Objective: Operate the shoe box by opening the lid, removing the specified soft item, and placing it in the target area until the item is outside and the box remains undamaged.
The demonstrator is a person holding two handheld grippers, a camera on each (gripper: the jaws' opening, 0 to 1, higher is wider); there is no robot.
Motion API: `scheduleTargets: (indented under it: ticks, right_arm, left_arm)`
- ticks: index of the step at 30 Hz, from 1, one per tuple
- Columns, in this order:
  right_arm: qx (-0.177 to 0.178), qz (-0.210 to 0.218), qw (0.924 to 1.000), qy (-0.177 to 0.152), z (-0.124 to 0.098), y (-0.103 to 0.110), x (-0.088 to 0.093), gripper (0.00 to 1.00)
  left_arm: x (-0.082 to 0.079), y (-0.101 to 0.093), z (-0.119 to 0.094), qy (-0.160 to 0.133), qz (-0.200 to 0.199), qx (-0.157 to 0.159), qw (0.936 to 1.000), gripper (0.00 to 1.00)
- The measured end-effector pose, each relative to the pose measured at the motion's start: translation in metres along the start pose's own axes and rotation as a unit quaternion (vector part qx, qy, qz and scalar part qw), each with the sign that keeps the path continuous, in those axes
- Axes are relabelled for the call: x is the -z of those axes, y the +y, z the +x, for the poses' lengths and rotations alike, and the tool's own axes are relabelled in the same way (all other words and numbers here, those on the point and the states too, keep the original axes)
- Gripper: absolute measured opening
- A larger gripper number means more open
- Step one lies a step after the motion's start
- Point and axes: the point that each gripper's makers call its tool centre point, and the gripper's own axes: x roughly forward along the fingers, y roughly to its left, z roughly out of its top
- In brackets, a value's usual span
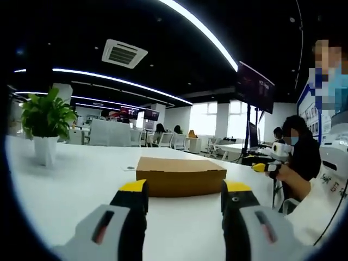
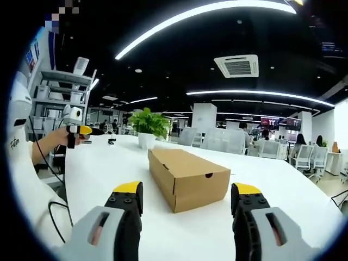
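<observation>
A brown cardboard shoe box (image 1: 180, 175) lies on the white table (image 1: 81, 185) with its lid down. In the left gripper view it sits just beyond my left gripper (image 1: 186, 193), which stands open with nothing between its yellow-tipped jaws. In the right gripper view the shoe box (image 2: 187, 176) is seen end-on, with a small notch in the lid's near edge. My right gripper (image 2: 187, 198) is open too, its jaws either side of the box's near end and short of it. The box's contents are hidden.
A potted green plant (image 1: 46, 122) stands on the table at the far left, the same plant (image 2: 148, 126) beyond the box. A person at the table's side holds another yellow-tipped gripper (image 1: 266, 166). Office chairs, desks and a dark screen (image 1: 254, 87) fill the background.
</observation>
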Motion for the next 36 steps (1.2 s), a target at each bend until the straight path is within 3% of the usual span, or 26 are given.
scheduleTargets:
  ticks: [5,7,12,19,26,36]
  right_arm:
    - [-0.008,-0.004,1.0,0.002,0.003,0.006,0.001,0.68]
    - [-0.007,-0.007,0.9999,0.003,0.003,0.006,0.001,0.67]
    - [-0.007,-0.014,0.9999,0.006,0.002,0.005,0.001,0.67]
    - [0.003,-0.014,0.9999,0.008,0.0,0.0,0.003,0.66]
    - [-0.006,-0.015,0.9998,0.01,0.005,0.007,0.005,0.66]
    - [-0.001,0.0,1.0,-0.001,0.004,0.003,0.002,0.67]
  left_arm:
    - [-0.001,0.003,0.007,0.007,0.006,0.002,1.0,0.56]
    - [0.001,0.0,0.008,-0.004,-0.003,0.001,1.0,0.56]
    - [0.014,0.0,0.014,0.007,-0.009,0.002,0.9999,0.57]
    - [0.002,0.014,0.018,0.009,0.01,-0.008,0.9999,0.58]
    - [0.007,0.023,0.036,0.033,0.024,0.0,0.9992,0.6]
    - [0.002,0.035,0.058,0.008,-0.008,0.014,0.9998,0.61]
